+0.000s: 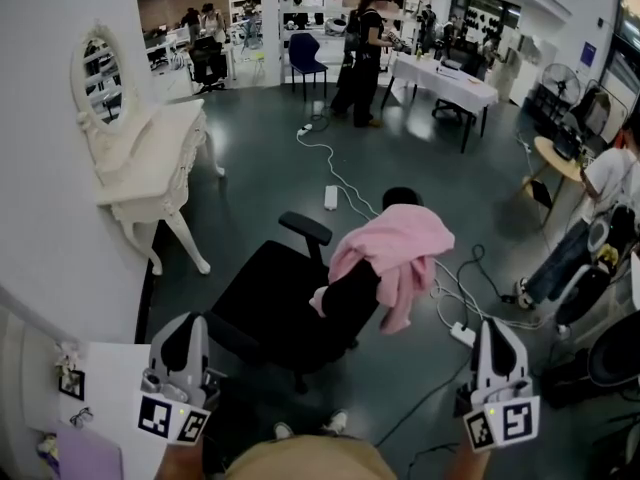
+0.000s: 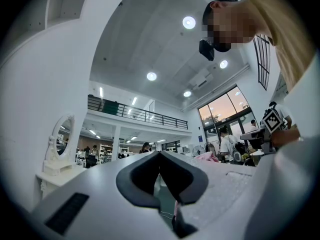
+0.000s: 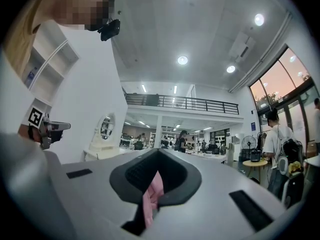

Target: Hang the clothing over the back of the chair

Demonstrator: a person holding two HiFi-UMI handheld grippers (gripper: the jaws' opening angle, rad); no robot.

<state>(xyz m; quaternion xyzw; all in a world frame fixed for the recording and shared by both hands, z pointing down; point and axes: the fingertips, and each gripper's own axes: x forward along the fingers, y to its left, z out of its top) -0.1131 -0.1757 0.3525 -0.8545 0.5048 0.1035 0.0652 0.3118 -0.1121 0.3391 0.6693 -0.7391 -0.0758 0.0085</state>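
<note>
Clothing (image 1: 395,253) drapes the chair (image 1: 285,303) back, hanging seemingly done; left claw (image 1: 186,340) and right claw (image 1: 497,333), clenched empty, need only withdraw.

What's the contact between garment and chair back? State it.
Touching: head view shows the garment draped over the chair back, resting on it.

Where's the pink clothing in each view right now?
Head view: pink clothing centre, draped over the chair back.
Left gripper view: clothing small, just right of the jaws.
Right gripper view: clothing low centre, seen through the jaw gap.
Shared landmark: white vanity with oval mirror, left in every view.
</note>
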